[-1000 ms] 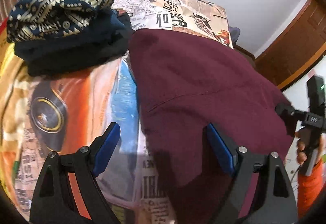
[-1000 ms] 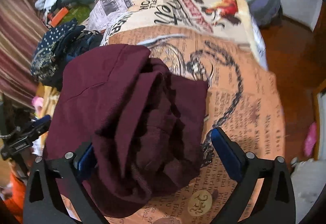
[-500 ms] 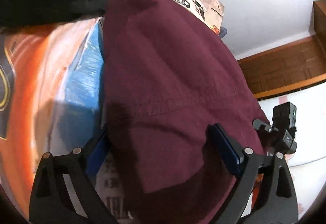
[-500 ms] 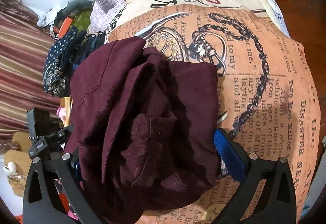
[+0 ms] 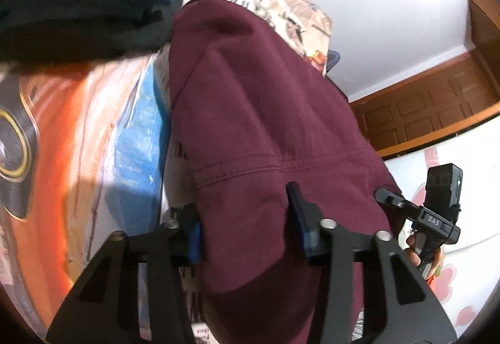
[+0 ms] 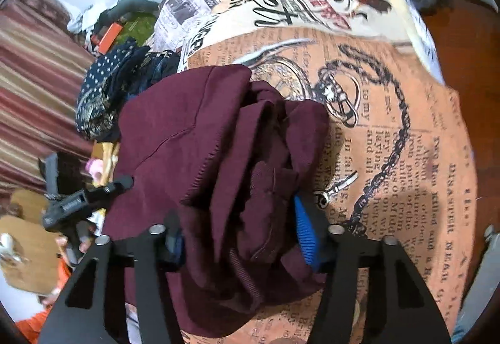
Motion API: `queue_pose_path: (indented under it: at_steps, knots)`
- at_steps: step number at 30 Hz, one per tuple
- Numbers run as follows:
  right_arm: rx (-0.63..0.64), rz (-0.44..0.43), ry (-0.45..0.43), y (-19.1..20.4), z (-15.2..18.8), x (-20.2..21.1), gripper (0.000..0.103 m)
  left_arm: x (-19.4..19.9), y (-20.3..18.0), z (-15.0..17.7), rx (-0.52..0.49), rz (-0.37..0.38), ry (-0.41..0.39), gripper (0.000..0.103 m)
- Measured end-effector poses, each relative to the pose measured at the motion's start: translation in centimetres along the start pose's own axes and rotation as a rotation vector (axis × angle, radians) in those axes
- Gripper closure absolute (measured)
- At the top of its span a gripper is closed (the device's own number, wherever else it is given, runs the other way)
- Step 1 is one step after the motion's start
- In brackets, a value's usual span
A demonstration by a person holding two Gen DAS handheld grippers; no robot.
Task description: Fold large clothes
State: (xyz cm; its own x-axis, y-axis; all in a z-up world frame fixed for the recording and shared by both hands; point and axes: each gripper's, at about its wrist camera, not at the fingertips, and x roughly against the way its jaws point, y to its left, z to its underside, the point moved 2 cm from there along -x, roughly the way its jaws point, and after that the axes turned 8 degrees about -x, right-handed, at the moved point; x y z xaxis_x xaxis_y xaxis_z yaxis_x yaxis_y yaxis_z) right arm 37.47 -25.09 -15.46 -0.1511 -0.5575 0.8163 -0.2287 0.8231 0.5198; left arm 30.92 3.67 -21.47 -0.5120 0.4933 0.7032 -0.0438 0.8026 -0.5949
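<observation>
Left tool (image 5: 247,230): I read its jaws as closing, about half spread. A fold of the maroon garment (image 5: 265,112) sits between the blue pads (image 5: 298,219). The cloth bunches against both pads, so I log it as clamped on the garment's near edge.
Right tool (image 6: 240,231): jaws closing here too, about half spread. The bunched, rumpled end of the same garment (image 6: 218,150) fills the gap. The right-hand blue ribbed pad (image 6: 304,233) presses into the cloth; the left-hand pad is mostly buried in fabric. I log it as gripping the garment.
Maroon garment: lies on the bed, on the newspaper-print bedspread (image 6: 406,141), partly folded, with a stitched seam running across it in the left wrist view. Its near edge is taken up by both tools.
Opposite tool seen: from the left wrist view the right tool's body (image 5: 437,206) shows at the garment's right side, with a hand (image 5: 422,253) on its handle. From the right wrist view the left tool (image 6: 81,203) shows at the garment's left side.
Stack of dark clothes (image 6: 106,100): navy patterned pieces, folded, just beyond the garment's far left corner, touching it or nearly; I cannot tell which.
Picture quality: left wrist view is blurred at the top.
</observation>
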Motion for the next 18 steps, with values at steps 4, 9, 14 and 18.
queue_pose_path:
  at_steps: [4,9,14,18]
  knots:
    - [-0.004,0.01,-0.016,0.7,0.1,0.5,0.067,2.8,-2.7,-0.7,-0.113,-0.024,-0.062,0.074]
    - [0.029,0.005,-0.042,3.2,-0.2,1.6,0.073,7.2,-5.0,-2.0,-0.211,-0.038,-0.135,0.08]
    - [0.075,-0.019,-0.089,6.6,-1.2,2.5,0.073,11.5,-4.6,-4.8,-0.225,-0.033,-0.214,0.08]
    - [0.141,-0.044,-0.152,10.8,-3.1,3.2,0.073,16.0,-4.7,-7.4,-0.273,-0.067,-0.295,0.08]
